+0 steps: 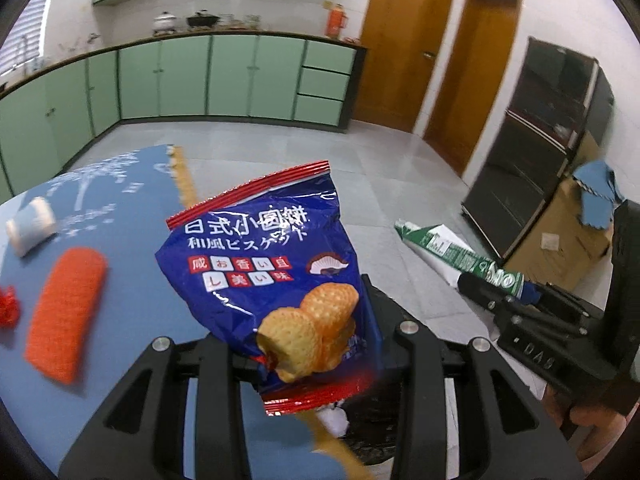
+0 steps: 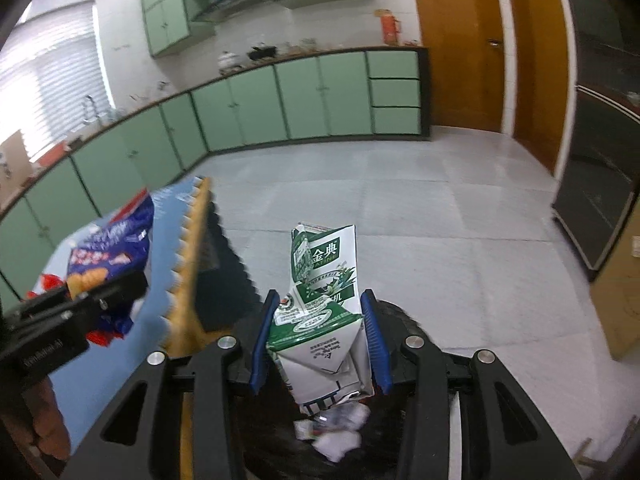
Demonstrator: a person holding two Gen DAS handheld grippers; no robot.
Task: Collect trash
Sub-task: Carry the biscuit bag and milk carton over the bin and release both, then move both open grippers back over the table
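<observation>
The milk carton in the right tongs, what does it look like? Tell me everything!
The milk carton is green and white cardboard with printed Chinese characters and a flower picture. It is empty-looking, squashed and creased, its top torn open and bent. It stands roughly upright, pinched at its lower half between the blue pads of the right tongs. Nothing else touches it. It hangs above a dark bin with white crumpled scraps inside, beside the blue table.
</observation>
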